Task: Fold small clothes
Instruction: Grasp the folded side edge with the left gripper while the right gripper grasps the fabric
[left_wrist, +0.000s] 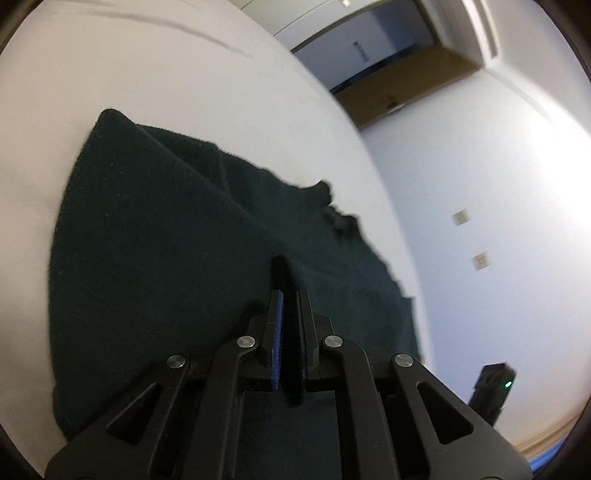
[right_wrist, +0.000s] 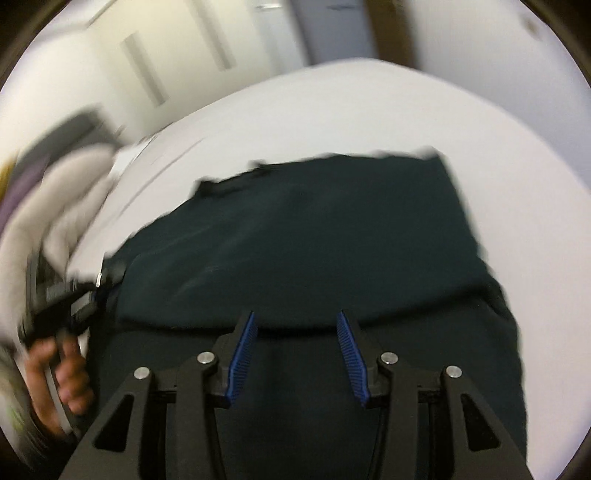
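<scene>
Nearest in the left wrist view, the left tongs are squeezed together w/ a ridge of dark cloth pinched between the blue ribbed pads, so they're clamped on the garment. In the right wrist view the right tongs stand wide apart, nothing between them, hovering low over the garment's near edge at frame bottom. The garment is very dark green, almost black, matte, fuzzy knit or fleece by the look; it lies mostly flat on a white bed across the frame centre, w/ an upper layer ending in a soft rounded fold line just beyond the right tongs. Far edge is ragged, a small lump at upper centre, prob. a collar or cuff, can't tell which. Judgement: a fold is under way. To do it well, keep the left pinch firm, get the right tongs onto the matching edge at the same depth, lift both evenly so the limp cloth doesn't sag or drag, lay edge on edge. Left of frame, a hand grips the other tool's handle; blurred. Beyond: pale walls, a doorway.
</scene>
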